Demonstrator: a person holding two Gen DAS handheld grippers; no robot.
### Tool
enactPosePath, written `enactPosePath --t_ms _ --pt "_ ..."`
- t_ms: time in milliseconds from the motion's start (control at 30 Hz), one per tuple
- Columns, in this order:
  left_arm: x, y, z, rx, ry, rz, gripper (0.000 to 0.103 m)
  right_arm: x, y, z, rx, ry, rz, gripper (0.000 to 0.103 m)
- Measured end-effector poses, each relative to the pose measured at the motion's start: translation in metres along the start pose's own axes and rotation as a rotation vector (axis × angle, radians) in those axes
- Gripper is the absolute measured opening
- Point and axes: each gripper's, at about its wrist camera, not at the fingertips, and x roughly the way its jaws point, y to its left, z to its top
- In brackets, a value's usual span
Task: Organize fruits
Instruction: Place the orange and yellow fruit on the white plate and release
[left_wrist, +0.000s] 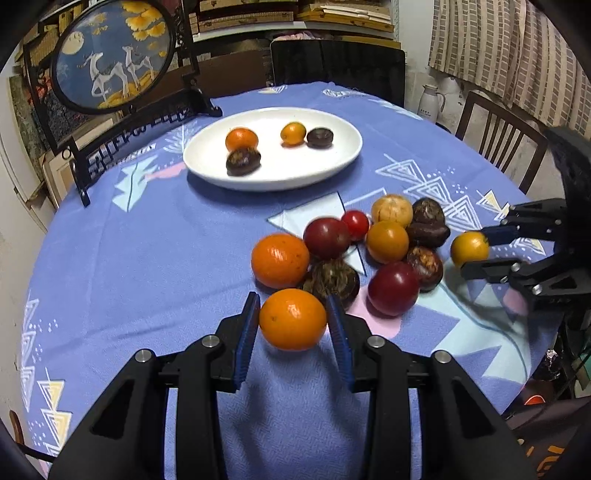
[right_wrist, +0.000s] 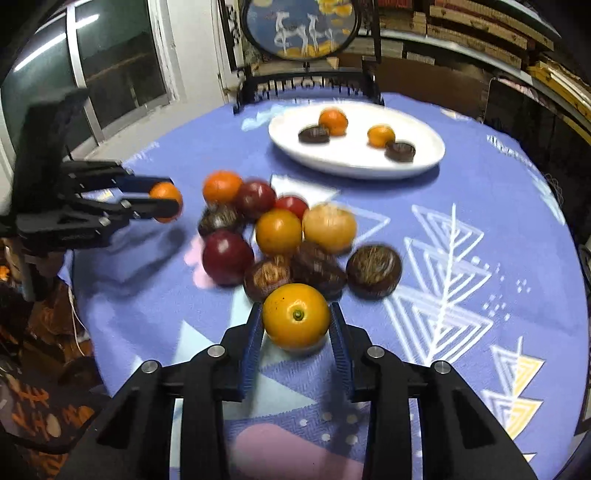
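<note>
My left gripper (left_wrist: 292, 300) is shut on an orange citrus fruit (left_wrist: 293, 321), held just above the blue tablecloth at the near edge of the fruit pile (left_wrist: 388, 240). That pile mixes several orange, dark red and brown fruits. My right gripper (right_wrist: 295, 308) is shut on a yellow-orange fruit (right_wrist: 295, 317) at the pile's (right_wrist: 280, 236) near side. Each gripper shows in the other's view: the right one (left_wrist: 474, 250) at the right, the left one (right_wrist: 171, 195) at the left. A white oval plate (left_wrist: 332, 162) (right_wrist: 354, 162) farther back holds two orange fruits and two dark brown ones.
A round painted screen on a black stand (left_wrist: 110, 55) rises behind the plate. Dark wooden chairs (left_wrist: 498, 133) ring the round table, and a white kettle (left_wrist: 432, 99) sits beyond its far right edge. Open cloth lies between pile and plate.
</note>
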Motion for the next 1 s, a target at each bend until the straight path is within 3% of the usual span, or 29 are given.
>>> enactPosePath --t_ms 167,433,667,1000 --pt "-0.007 -0.001 0.027 0.022 -0.036 0.01 0.036 -0.023 -0.009 0.027 0.001 -0.076 -0.007 0.036" --pt "0.003 0.007 0.106 -0.004 -0.113 0.062 0.036 -0.031 -0.025 0.09 -0.018 -0.199 -0.016 0.036" --pt "0.067 0.012 0.153 -0.037 -0.045 0.126 0.036 0.009 -0.049 0.141 0.03 -0.2 -0.004 0.036" --pt "0.122 0.026 0.167 -0.051 0.012 0.19 0.036 0.063 -0.085 0.173 0.11 -0.157 0.007 0.036"
